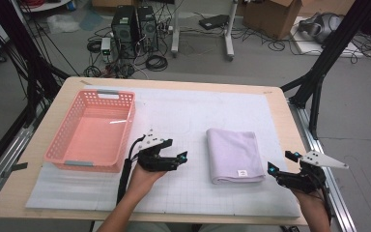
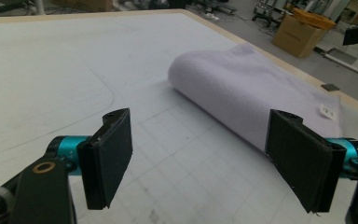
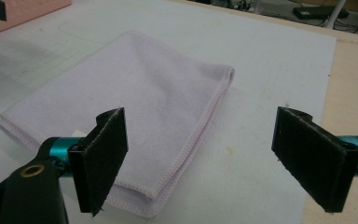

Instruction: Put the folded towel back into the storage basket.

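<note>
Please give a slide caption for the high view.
Two open hand-held grippers flank a folded lilac cloth beside a pink plastic basket.

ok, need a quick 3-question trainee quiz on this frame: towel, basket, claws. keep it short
1. True or false: the folded lilac towel lies inside the pink basket.
2. Which claw has the basket right beside it in the high view? A) left claw B) right claw
3. Fill in: both claws stand ____, with nothing between the pads, on either side of the towel.

Key:
1. False. The towel lies flat on the white mat, to the right of the basket.
2. A
3. open
</note>
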Demonstrator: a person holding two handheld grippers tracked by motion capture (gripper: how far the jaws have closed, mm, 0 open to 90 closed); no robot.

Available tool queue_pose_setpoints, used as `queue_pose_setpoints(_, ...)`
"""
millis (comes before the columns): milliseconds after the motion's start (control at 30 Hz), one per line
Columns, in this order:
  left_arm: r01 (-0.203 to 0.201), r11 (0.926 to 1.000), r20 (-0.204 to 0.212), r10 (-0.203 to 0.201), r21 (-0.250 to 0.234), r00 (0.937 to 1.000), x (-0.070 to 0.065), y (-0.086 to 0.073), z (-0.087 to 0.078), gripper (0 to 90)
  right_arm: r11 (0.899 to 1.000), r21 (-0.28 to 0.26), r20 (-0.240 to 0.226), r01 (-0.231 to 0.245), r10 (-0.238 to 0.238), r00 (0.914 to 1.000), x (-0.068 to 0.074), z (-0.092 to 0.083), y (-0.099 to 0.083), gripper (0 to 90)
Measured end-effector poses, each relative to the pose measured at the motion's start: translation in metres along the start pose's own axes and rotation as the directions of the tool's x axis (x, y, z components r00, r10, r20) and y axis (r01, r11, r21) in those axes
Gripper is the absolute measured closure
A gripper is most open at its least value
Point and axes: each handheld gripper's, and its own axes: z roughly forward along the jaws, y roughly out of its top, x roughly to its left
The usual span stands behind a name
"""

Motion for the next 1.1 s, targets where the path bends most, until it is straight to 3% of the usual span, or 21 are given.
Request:
queue_pose_setpoints(200, 0.016, 0.9990, 0.033, -0.017, 0.043, 0.9993, -0.014, 0.008, 0.027, 21.7, 1.000, 0.004, 0.002, -0.002, 0.002, 1.0000, -0.001, 0.001, -0.001, 16.9)
queue_pose_setpoints(267, 0.050, 0.9972, 0.054, -0.053, 0.055, 0.9972, -0.022, 0.012, 0.043, 21.2, 1.000, 0.006, 0.002, 0.001, -0.001, 1.0000, -0.002, 0.002, -0.001, 16.9)
queue_pose_setpoints(433, 0.055, 0.9935, 0.070, -0.063, 0.099, 0.9956, -0.037, 0.017, 0.069, 21.2, 1.000, 0.005, 0.000, -0.002, 0.002, 1.0000, -0.002, 0.001, -0.002, 16.9)
queue_pose_setpoints(633, 0.071, 0.9863, 0.045, -0.079, 0.149, 0.9959, -0.045, 0.015, 0.091, 21.4, 1.000, 0.002, -0.002, -0.007, 0.007, 1.0000, -0.004, 0.001, -0.002, 16.9)
queue_pose_setpoints(700, 0.093, 0.9774, 0.005, -0.096, 0.190, 0.9953, -0.046, 0.012, 0.102, 21.2, 1.000, 0.001, -0.002, -0.007, 0.007, 1.0000, -0.004, 0.001, -0.002, 16.9)
queue_pose_setpoints(767, 0.107, 0.9717, -0.012, -0.107, 0.211, 0.9942, -0.046, 0.009, 0.108, 21.2, 1.000, 0.002, -0.003, -0.010, 0.010, 0.9999, -0.004, 0.002, -0.003, 16.9)
queue_pose_setpoints(933, 0.125, 0.9487, -0.048, -0.116, 0.290, 0.9920, -0.046, 0.002, 0.121, 19.7, 1.000, 0.001, -0.006, -0.008, 0.008, 1.0000, -0.004, 0.002, -0.002, 16.9)
queue_pose_setpoints(1000, 0.131, 0.9464, -0.045, -0.123, 0.295, 0.9914, -0.045, 0.000, 0.123, 17.9, 1.000, 0.001, -0.007, -0.011, 0.011, 0.9999, -0.004, 0.002, -0.002, 16.9)
queue_pose_setpoints(1033, 0.120, 0.9509, -0.028, -0.117, 0.285, 0.9928, -0.044, 0.000, 0.124, 17.5, 1.000, 0.001, -0.007, -0.012, 0.012, 0.9999, -0.004, 0.002, -0.002, 16.9)
queue_pose_setpoints(1100, 0.125, 0.9498, -0.029, -0.122, 0.287, 0.9921, -0.043, 0.000, 0.125, 17.3, 1.000, 0.002, -0.011, -0.010, 0.010, 0.9999, -0.004, 0.002, -0.002, 17.0)
